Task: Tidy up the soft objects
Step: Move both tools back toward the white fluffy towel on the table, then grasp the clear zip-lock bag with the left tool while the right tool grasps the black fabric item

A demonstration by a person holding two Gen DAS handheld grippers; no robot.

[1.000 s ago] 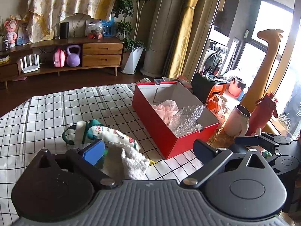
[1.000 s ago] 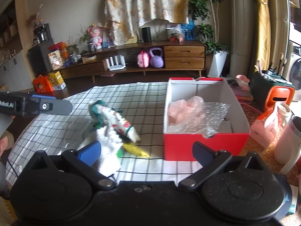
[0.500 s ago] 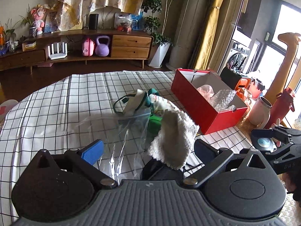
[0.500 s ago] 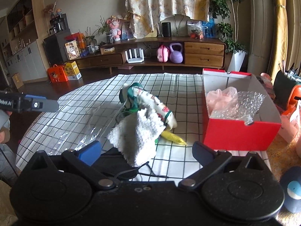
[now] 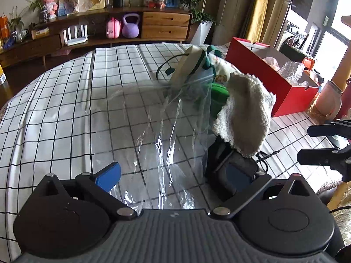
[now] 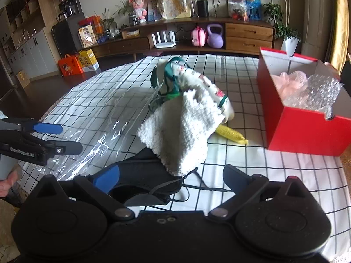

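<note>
Both claws are sitting wide apart, left gripper [image 5: 173,176] over a clear bag [image 5: 175,131], right gripper [image 6: 171,178] facing the white towel [image 6: 182,131] mid-frame.

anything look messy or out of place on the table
Yes. A white fluffy cloth lies draped half over a black item, not flat. A crumpled clear plastic bag sprawls across the checked tablecloth, outside the red box.
</note>
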